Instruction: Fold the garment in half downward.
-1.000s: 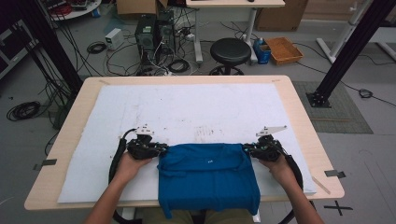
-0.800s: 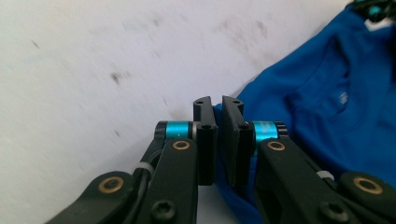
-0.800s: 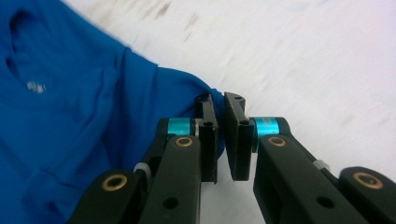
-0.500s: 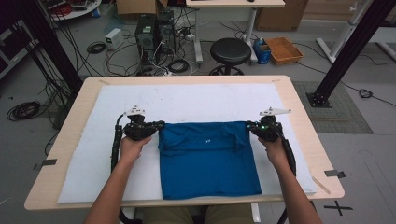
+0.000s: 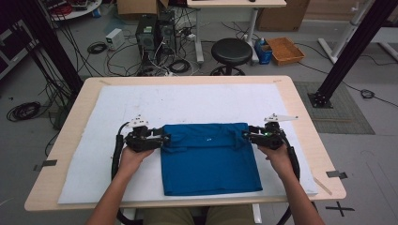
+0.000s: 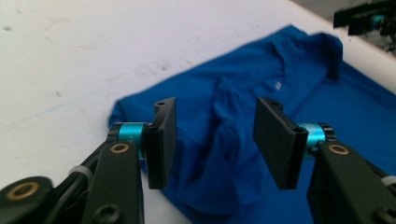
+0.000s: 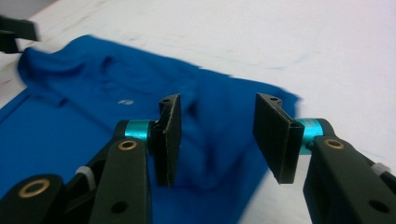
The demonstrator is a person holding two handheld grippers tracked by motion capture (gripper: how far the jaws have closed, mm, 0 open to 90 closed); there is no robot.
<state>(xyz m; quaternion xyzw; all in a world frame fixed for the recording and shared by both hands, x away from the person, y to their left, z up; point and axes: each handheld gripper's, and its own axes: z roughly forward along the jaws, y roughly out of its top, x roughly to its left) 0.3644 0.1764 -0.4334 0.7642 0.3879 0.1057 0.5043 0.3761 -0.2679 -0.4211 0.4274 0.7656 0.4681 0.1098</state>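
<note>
Folding looks midway: the blue polo shirt (image 5: pixel 210 159) lies folded on the tabletop (image 5: pixel 300 108), while left gripper (image 5: pixel 162 138) and right gripper (image 5: pixel 247 135) have just been opening, jaws wide, nothing pinched; further folds likely remain.

bare white mat (image 5: pixel 197 101) beyond blue shirt (image 5: pixel 209 159), flat cloth, no obstacles

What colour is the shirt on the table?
Blue. The shirt shows best in the high view.
</note>
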